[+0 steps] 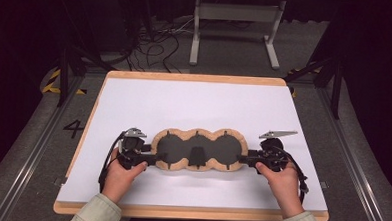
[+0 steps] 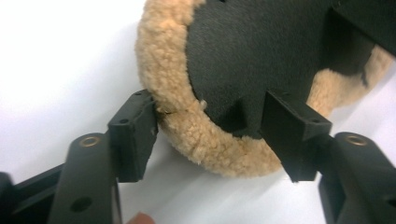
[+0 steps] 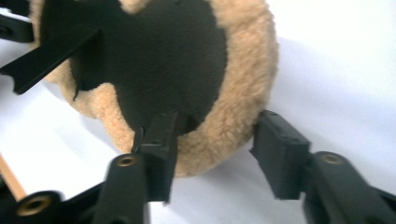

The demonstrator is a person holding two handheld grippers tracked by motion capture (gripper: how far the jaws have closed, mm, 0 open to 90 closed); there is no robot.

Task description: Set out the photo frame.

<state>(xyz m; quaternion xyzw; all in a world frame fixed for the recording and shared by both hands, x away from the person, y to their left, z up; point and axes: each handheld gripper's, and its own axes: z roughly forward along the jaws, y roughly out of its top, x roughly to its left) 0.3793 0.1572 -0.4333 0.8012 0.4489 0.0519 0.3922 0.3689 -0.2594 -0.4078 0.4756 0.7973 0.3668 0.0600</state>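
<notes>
Fleece pad (image 1: 198, 149) lies flat near front edge of white table (image 1: 199, 100), wide bare room behind it, narrow strip in front. One pad: three joined round lobes, dark felt centre, tan woolly rim. My two grippers, one per end. Left gripper (image 1: 149, 159) straddles left rim, jaws parted, one touching wool, not clenched. Right gripper (image 1: 243, 158) likewise parted astride right rim, gap at outer jaw.

— Where are the hands?
— Low, wide apart; the left gripper (image 1: 149, 160) and right gripper (image 1: 242, 158) point inward at each other.
— Jaws?
— Both part-open, not clamped.
</notes>
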